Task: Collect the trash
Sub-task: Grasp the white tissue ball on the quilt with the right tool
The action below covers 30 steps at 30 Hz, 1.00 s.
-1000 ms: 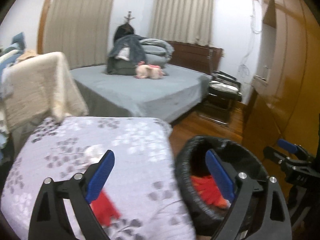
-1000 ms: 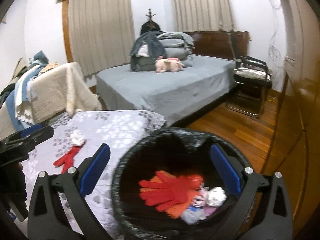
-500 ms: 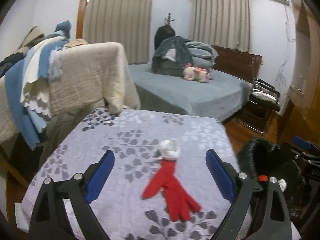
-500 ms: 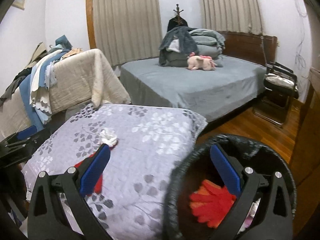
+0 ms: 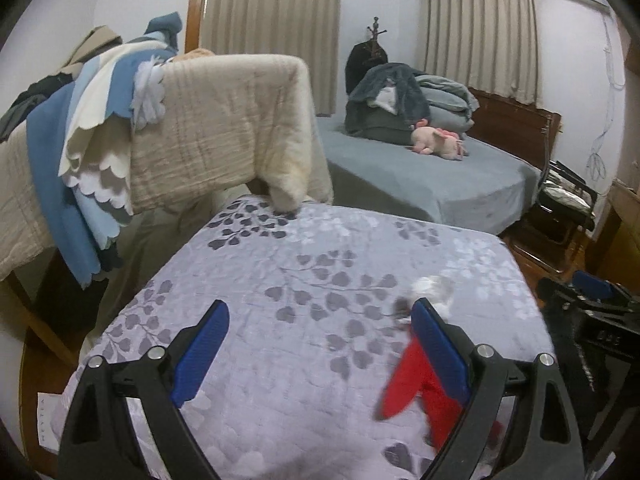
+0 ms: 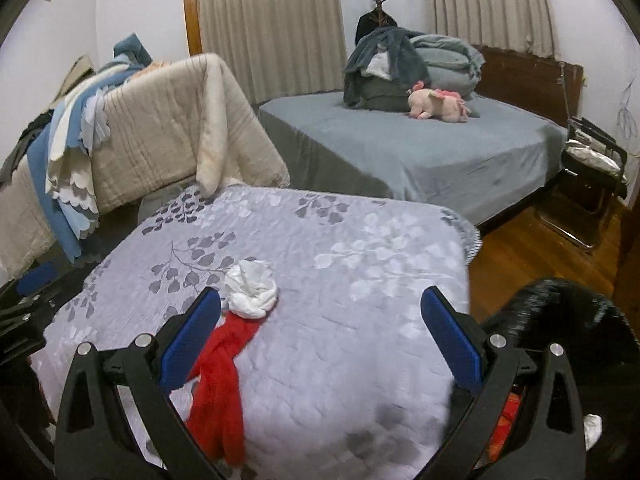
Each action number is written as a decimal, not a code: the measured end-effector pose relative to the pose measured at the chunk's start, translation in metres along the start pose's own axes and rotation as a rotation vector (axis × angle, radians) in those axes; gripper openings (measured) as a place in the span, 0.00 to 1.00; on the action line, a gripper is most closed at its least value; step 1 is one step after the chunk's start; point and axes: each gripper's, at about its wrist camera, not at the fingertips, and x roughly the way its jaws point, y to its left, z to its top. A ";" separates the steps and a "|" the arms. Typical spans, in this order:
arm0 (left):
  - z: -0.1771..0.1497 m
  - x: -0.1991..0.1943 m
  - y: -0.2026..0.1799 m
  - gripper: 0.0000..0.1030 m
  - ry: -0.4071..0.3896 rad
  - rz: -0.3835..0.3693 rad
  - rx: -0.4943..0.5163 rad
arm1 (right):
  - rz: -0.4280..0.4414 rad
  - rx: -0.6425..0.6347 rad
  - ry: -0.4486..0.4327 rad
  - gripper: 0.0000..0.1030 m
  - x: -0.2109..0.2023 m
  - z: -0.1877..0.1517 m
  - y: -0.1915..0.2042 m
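Your left gripper (image 5: 320, 344) is spread wide and holds nothing, hanging over the leaf-patterned counter (image 5: 304, 280), with the red glove (image 5: 416, 384) lying partly behind its right finger and the crumpled white tissue (image 5: 434, 286) just beyond that fingertip. Your right gripper (image 6: 322, 330) is likewise wide open and empty above the same counter; in its view the tissue (image 6: 252, 288) touches the glove's (image 6: 220, 384) cuff end, both near its left finger. The black-lined trash bin (image 6: 560, 320) stands just off the counter's right edge, with red and white items showing inside.
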 end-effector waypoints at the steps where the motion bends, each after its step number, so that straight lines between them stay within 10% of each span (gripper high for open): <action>1: 0.000 0.005 0.005 0.88 0.004 0.007 -0.001 | 0.002 -0.002 0.005 0.95 0.007 0.000 0.004; 22: -0.009 0.054 0.059 0.88 0.062 0.049 -0.042 | 0.006 -0.082 0.141 0.93 0.115 0.001 0.059; 30: -0.007 0.056 0.060 0.88 0.062 0.047 -0.041 | 0.057 -0.091 0.206 0.50 0.127 -0.003 0.062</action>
